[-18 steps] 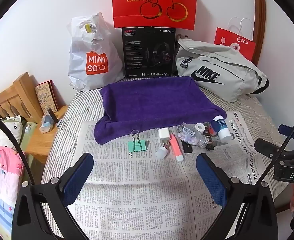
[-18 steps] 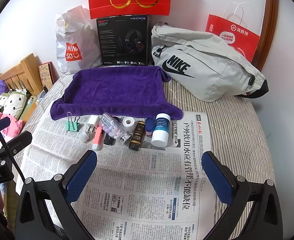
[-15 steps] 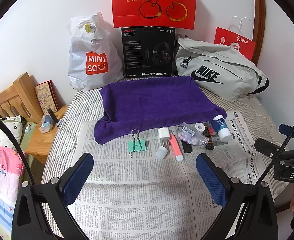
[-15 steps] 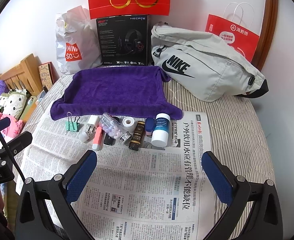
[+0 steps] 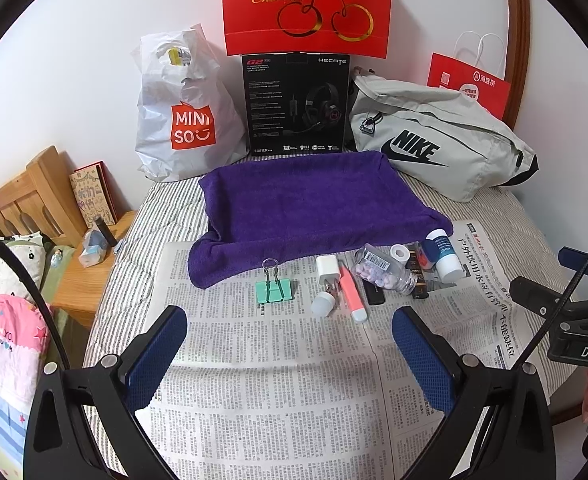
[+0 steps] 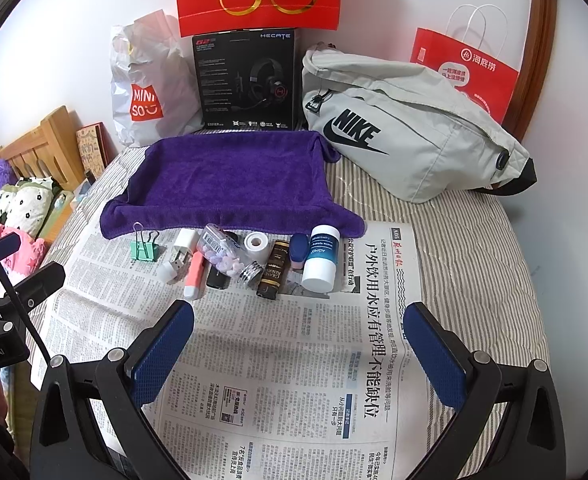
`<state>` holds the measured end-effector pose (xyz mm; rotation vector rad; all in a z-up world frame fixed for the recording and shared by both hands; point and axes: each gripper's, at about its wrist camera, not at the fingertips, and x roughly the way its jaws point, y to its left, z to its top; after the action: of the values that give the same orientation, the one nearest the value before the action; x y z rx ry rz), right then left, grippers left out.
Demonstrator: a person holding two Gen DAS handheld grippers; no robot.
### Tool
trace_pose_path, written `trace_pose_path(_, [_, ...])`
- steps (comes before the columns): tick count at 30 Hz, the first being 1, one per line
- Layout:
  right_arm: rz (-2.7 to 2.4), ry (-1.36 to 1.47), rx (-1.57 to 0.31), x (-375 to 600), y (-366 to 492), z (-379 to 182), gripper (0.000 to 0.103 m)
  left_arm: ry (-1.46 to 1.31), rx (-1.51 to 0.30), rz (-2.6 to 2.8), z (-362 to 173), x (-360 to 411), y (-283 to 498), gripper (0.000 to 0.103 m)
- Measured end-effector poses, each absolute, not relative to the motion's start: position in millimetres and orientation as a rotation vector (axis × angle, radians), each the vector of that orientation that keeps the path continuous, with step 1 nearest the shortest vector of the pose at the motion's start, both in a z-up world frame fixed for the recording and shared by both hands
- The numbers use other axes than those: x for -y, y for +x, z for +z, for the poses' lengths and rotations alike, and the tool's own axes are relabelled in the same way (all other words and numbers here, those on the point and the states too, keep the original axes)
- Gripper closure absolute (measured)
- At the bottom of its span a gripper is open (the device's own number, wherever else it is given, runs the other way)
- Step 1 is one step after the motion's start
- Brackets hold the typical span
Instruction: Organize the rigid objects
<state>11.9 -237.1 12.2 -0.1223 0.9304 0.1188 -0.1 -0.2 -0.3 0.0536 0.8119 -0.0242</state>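
Note:
A row of small items lies on newspaper [image 5: 277,380] [image 6: 294,360] below a purple towel [image 5: 314,204] [image 6: 229,180]: a green binder clip [image 5: 273,290] [image 6: 145,249], a white charger plug [image 5: 327,272] [image 6: 183,242], a pink highlighter [image 5: 352,294] [image 6: 195,276], a clear bottle of pastel tablets [image 5: 384,274] [image 6: 223,252], a tape roll [image 6: 256,242], a dark box [image 6: 271,274], and a white and blue bottle [image 5: 444,254] [image 6: 321,258]. My left gripper [image 5: 289,344] hangs open in front of the clip and highlighter. My right gripper [image 6: 298,340] hangs open, empty, nearer than the row.
Along the wall behind the towel stand a white Miniso bag [image 5: 185,120], a black headset box [image 5: 296,106], a grey Nike bag [image 6: 406,136] and red paper bags [image 6: 464,76]. A wooden headboard [image 5: 25,200] and soft toys [image 6: 21,204] lie left.

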Motion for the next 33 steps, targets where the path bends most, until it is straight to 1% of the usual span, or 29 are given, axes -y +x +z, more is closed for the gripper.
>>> trace_pose_path(30, [0.119,-0.126,-0.936,237.8,9.7,11.9,0.000,0.095,-0.788,-0.008,1.5,-4.6,-2.0,0.000])
trace_pose_path(33, [0.118,-0.123,-0.939,237.7,10.2,11.2,0.000,0.039,-0.843,-0.032,-4.0,-10.0,1.3,0.000])
